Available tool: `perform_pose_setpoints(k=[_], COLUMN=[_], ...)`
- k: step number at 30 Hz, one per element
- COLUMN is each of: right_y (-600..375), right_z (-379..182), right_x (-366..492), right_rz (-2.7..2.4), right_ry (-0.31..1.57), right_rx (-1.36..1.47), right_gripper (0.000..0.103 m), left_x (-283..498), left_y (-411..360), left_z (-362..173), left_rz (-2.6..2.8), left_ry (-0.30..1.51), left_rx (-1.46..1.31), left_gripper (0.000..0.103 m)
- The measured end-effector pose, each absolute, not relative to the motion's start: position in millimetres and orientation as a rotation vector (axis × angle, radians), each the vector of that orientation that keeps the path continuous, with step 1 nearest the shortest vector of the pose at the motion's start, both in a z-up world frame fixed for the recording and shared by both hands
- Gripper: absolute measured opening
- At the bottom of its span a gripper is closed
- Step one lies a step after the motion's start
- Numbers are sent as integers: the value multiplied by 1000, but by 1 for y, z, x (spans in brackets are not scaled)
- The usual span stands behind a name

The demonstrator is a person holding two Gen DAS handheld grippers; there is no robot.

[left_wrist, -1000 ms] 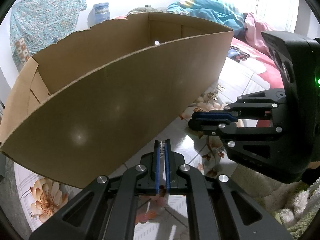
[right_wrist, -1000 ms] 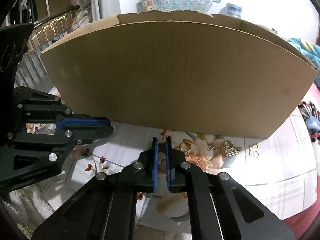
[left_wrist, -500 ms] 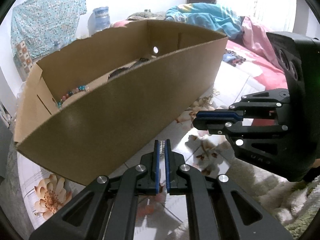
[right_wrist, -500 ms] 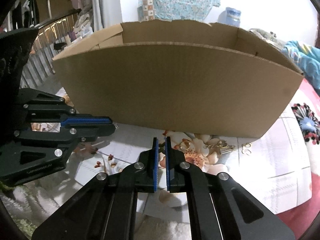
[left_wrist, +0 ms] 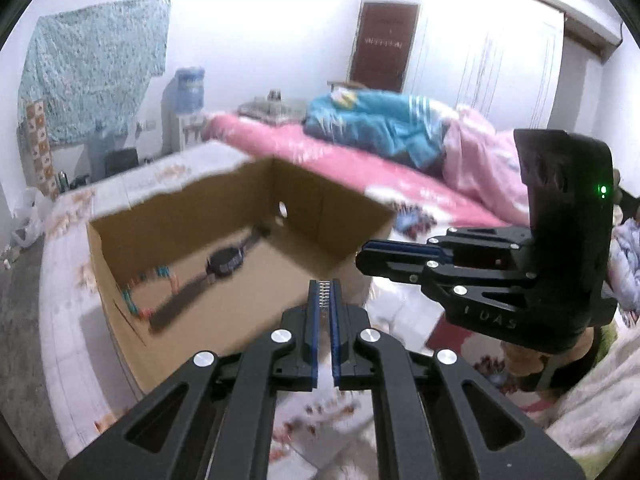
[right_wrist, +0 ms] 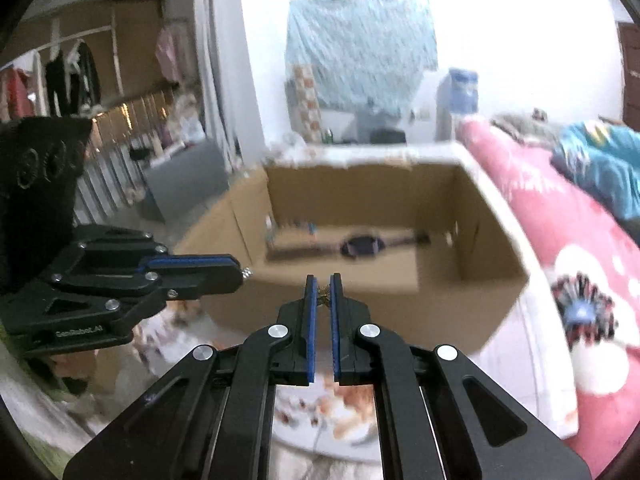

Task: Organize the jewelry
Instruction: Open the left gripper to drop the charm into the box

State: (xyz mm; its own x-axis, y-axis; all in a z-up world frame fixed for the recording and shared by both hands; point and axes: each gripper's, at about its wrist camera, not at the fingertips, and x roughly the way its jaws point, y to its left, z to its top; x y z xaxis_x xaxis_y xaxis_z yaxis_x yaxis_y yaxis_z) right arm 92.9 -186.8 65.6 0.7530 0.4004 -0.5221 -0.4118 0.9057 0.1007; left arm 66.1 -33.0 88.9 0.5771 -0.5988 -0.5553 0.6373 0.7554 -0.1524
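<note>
An open cardboard box [left_wrist: 192, 332] [right_wrist: 440, 308] stands on the floral cloth. Inside lie a black watch [left_wrist: 226, 262] [right_wrist: 360, 246] and a coloured bead bracelet [left_wrist: 136, 300]. My left gripper [left_wrist: 325, 292] is shut on a silver chain-like piece [left_wrist: 325, 298] at its tips, raised above the box's near wall. My right gripper [right_wrist: 323, 292] is shut on a small gold jewelry piece [right_wrist: 323, 293], also raised over the near wall. Each gripper shows from the side in the other's view, the right one [left_wrist: 384, 254] and the left one [right_wrist: 224, 270].
A bed with pink sheet [left_wrist: 360, 172] and a blue blanket [left_wrist: 380, 124] lies behind the box. A water dispenser [left_wrist: 188, 92] stands at the far wall. A clothes rack [right_wrist: 60, 76] stands at left. A fluffy rug [left_wrist: 592, 400] lies at right.
Both grippers rose and tipped down, so the box now lies below them with its inside showing. The views are motion-blurred. Jaws stayed shut.
</note>
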Motion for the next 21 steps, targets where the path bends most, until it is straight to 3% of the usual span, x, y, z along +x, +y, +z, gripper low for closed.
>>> perform_pose_setpoints(k=[7,10,14,21], right_y=[-176,-174,-185,-219], right_z=[56,44,47,63], right_x=[151,171,166,145], right_rz=[482,455,441,391], right_ry=[642,700,686,609], right_rx=[17,33,79,118], right_gripper=[4,8,24,28], left_x=[117,134,135,130], left_y=[-31,-30,-27,-18], left_z=[75,59,52,56], left_rz=[-589,-563,-553,-523], left_ry=[698,757,766,742], left_rx=[88,82,76,52], left_gripper=[4,4,5,5])
